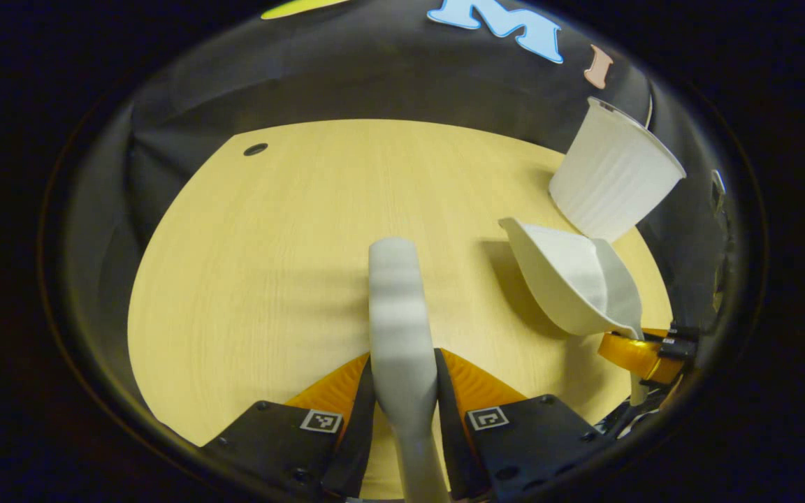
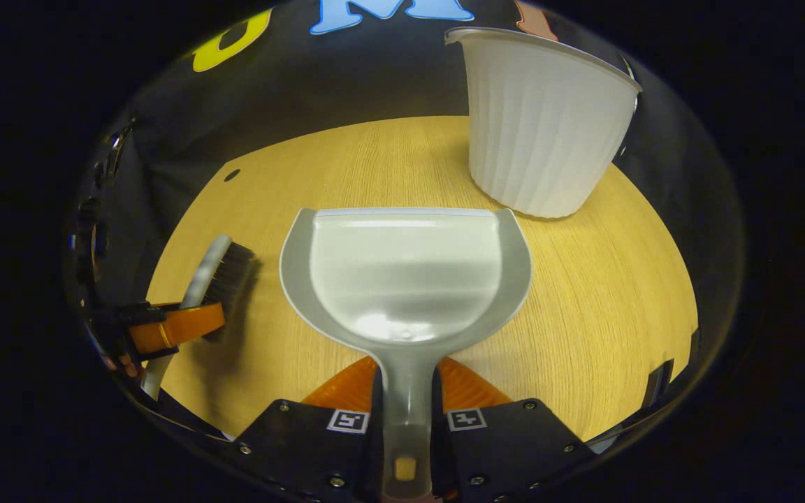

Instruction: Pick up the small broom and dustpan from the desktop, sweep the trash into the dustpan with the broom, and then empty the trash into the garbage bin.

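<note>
Pale wood tabletop [image 1: 249, 279] under everything, grain running away from the cameras, with a small dark hole [image 1: 256, 149] near its far-left edge.

Left gripper view: the left tool [image 1: 402, 391] is pinched on the grey handle of the small broom [image 1: 397, 314], both fingers pressed against it, handle sticking straight out ahead over the wood. Off to the right the dustpan [image 1: 570, 279] hangs tilted, seen from the side, with the white ribbed garbage bin [image 1: 612, 178] just behind it near the tabletop's far-right edge. The other tool peeks in right below the pan.

Right gripper view: the right tool [image 2: 406, 412] is clamped on the dustpan's handle, fingers tight on both sides. The pan's scoop [image 2: 406, 276] faces up and looks clean inside, lip pointing away toward the bin. The bin [image 2: 542, 126] stands upright on the tabletop, just beyond the pan's far-right corner; can't tell whether they touch. On the left, the broom's dark bristles [image 2: 231, 272] point to the right toward the pan, near it but apart, with the left tool [image 2: 172, 325] gripping the handle below them. Whether the bristles touch the wood, can't tell.
</note>
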### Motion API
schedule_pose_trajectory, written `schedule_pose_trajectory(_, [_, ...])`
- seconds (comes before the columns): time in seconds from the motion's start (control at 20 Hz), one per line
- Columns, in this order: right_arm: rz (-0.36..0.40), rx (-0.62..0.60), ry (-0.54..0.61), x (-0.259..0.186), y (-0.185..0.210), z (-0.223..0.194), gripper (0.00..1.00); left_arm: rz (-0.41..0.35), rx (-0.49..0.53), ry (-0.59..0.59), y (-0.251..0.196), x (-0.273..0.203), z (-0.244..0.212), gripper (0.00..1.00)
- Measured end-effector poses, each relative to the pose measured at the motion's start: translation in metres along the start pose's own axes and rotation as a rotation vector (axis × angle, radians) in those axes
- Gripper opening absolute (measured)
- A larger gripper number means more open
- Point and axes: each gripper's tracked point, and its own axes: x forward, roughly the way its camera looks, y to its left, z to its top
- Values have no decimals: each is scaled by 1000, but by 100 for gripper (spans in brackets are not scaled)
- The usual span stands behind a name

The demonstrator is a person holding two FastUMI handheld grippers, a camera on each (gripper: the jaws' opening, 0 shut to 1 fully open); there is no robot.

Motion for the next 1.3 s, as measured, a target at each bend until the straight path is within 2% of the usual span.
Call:
schedule_pose_trajectory(0.05, [-6, -5, 0, 1, -1, -1, 26, 8, 0, 3, 2, 3, 0, 51])
schedule_pose_trajectory(0.4, [-39, -34, 25, 1, -4, -6, 28, 43, 5, 6, -3, 6, 12, 54])
schedule_pose_trajectory(0.5, [-52, -55, 23, 2, -5, -6, 29, 52, 14, -3, -2, 7, 13, 51])
schedule_pose_trajectory(0.8, [-35, -60, 23, 2, -4, -6, 34, 82, 56, -33, -2, 3, 23, 56])
schedule_pose_trajectory(0.9, [-22, -70, 21, 1, -4, -6, 34, 81, 65, -46, -5, -2, 27, 55])
schedule_pose_trajectory(0.95, [-18, -76, 16, 2, -5, -6, 34, 86, 72, -60, -6, -6, 30, 65])
schedule_pose_trajectory(1.0, [-18, -82, 9, -1, -6, -5, 40, 75, 82, -75, -11, -10, 34, 66])
schedule_pose_trajectory(1.05, [-17, -88, -2, -4, -7, -2, 42, 82, 90, -94, -12, -13, 39, 75])
schedule_pose_trajectory(1.1, [-6, -93, -11, -6, -7, 0, 45, 78, 100, -113, -16, -18, 44, 78])
schedule_pose_trajectory(1.2, [14, -97, -26, -14, -5, 3, 65, 84, 108, -158, -22, -27, 57, 92])
schedule_pose_trajectory(1.25, [26, -96, -37, -16, -5, 4, 72, 90, 106, -180, -23, -33, 46, 98])
schedule_pose_trajectory(1.3, [36, -97, -54, -19, -6, 8, 86, 96, 102, -203, -23, -31, 57, 95])
